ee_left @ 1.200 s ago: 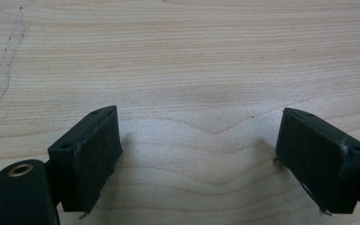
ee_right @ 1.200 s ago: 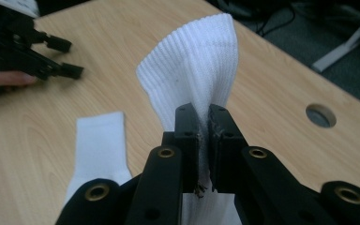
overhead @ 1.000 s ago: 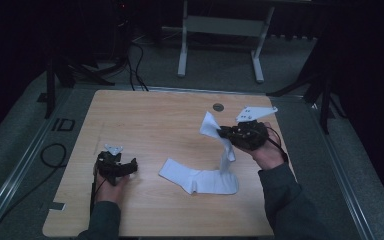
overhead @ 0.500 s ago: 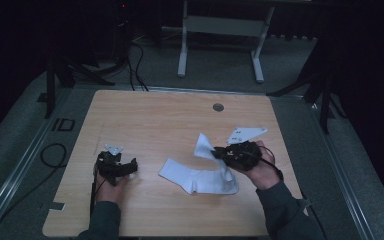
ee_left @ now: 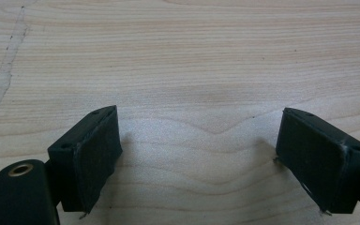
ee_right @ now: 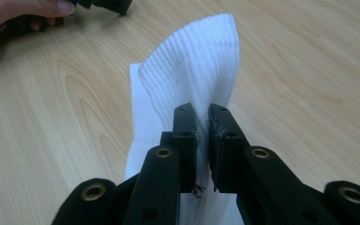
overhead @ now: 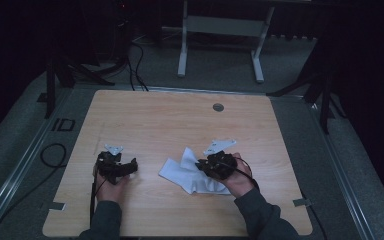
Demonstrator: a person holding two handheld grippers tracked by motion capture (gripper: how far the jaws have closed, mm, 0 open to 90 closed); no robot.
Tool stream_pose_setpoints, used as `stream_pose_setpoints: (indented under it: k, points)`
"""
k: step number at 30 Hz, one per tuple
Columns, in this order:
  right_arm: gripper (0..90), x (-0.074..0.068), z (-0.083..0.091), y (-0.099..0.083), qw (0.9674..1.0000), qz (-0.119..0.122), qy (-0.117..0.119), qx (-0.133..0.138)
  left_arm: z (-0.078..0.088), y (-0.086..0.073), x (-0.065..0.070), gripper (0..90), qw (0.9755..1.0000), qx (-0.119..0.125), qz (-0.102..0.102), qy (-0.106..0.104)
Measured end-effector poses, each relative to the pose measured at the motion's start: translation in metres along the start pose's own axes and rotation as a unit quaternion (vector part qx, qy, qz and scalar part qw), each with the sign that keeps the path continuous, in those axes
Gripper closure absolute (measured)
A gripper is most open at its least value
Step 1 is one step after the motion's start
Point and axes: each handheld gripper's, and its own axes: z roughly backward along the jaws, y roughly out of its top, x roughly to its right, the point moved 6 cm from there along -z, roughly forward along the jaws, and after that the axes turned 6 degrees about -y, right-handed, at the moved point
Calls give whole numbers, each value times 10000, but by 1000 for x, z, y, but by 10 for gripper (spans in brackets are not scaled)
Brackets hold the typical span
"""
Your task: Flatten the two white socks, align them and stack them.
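right gripper (ee_right: 201,123) clenched on the sock (ee_right: 197,70) at its ribbed cuff, soft, light, floppy so pinch the edge; left gripper (ee_left: 197,154) released, just beside the sock.

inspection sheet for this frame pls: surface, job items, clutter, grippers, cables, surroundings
Surface: light wooden table, round grommet near far edge, pale scuff.
Job's things: white ribbed fabric sock, part lifted, the rest lying on the table.
Clutter: nothing seen.
Grippers: right hand-held gripper shut on the sock; left hand-held gripper open over bare wood.
Cables: black cable trails from the left hand-held gripper; another black cable loops on the floor.
Surroundings: dark room, grey floor, white metal stand beyond the table.
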Motion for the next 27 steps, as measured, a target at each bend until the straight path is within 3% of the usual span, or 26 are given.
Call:
stream_pose_setpoints:
  k: [13,27]
  points:
    - [815,-27,-43,4,9993,-236,110,-260,0,0,0,141,10000,12,10,9]
    - [809,-30,-79,1,9966,-644,120,-494,0,0,1,144,10000,11,7,18]
